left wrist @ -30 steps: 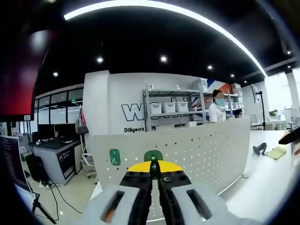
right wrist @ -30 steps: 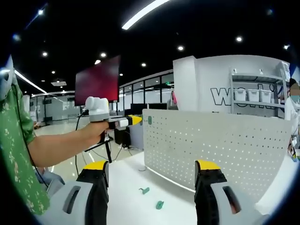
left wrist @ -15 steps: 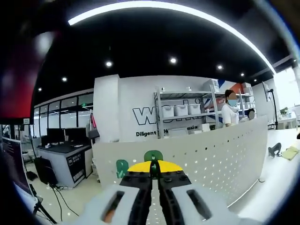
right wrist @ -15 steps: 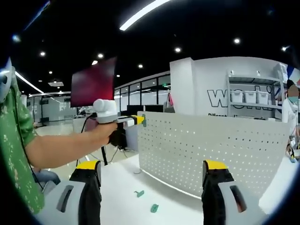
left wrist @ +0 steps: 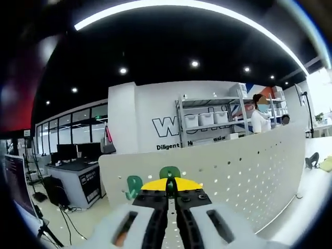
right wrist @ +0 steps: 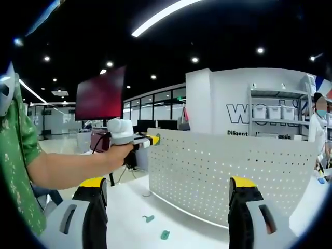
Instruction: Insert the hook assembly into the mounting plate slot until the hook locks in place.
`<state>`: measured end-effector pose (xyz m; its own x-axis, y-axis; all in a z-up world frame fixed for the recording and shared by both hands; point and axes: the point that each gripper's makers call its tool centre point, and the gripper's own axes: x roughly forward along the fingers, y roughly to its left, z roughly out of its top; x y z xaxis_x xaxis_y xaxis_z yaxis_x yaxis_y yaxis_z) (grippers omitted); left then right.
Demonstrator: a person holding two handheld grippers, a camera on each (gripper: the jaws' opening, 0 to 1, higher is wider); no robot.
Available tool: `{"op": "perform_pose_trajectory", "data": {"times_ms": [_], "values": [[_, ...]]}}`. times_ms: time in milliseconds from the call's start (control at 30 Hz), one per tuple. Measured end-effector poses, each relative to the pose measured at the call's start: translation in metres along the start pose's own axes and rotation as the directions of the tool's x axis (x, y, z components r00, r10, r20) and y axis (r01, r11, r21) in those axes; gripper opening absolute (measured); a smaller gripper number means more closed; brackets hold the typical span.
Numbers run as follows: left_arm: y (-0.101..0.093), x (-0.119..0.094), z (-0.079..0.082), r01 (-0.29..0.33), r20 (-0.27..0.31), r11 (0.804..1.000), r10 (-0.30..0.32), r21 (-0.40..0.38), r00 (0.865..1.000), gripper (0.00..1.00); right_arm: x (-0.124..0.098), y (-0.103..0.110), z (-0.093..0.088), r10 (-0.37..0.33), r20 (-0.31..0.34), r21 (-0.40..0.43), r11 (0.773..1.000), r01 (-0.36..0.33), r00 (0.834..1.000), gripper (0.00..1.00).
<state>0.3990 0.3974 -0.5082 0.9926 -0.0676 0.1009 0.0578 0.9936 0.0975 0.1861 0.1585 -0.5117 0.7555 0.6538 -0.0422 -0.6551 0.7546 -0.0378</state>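
One white pegboard [right wrist: 228,179] stands on one white table [right wrist: 132,207]. Two green hooks [right wrist: 149,219] [right wrist: 165,235] lie loose near it; two more [left wrist: 134,183] [left wrist: 169,173] show at the board.

I'm looking into an open-plan office and lab: a white pegboard panel [right wrist: 233,181] is standing on a white table [right wrist: 129,207], with metal shelving [left wrist: 218,122] holding bins behind it and computer desks [left wrist: 72,171] sitting beyond its left end.
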Motion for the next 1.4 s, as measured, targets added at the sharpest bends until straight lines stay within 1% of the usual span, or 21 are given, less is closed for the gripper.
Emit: {"op": "perform_pose_trajectory", "data": {"times_ms": [267,400,567,967,1400], "values": [[0.0,0.008,-0.003,-0.013,-0.002,1.0,0.013,-0.017,1.0,0.03,0.002,0.0,-0.001,0.001,-0.004,0.007,1.0,-0.001,1.0,1.0],[0.0,0.012,-0.003,-0.016,0.002,1.0,0.016,-0.021,1.0,0.03,0.003,0.001,0.002,0.006,0.003,0.004,1.0,-0.006,1.0,1.0],[0.0,0.017,-0.008,-0.02,-0.008,0.999,0.02,-0.031,1.0,0.03,0.004,0.0,0.003,0.005,0.007,0.004,1.0,-0.005,1.0,1.0],[0.004,0.02,-0.01,-0.027,-0.008,0.999,0.027,-0.02,1.0,0.03,0.01,0.003,-0.002,0.025,-0.011,0.014,1.0,-0.024,1.0,1.0],[0.003,0.021,-0.008,-0.024,0.004,1.0,0.024,-0.013,1.0,0.03,0.013,0.001,0.001,0.03,-0.01,0.019,0.999,-0.03,0.999,0.99]]}}
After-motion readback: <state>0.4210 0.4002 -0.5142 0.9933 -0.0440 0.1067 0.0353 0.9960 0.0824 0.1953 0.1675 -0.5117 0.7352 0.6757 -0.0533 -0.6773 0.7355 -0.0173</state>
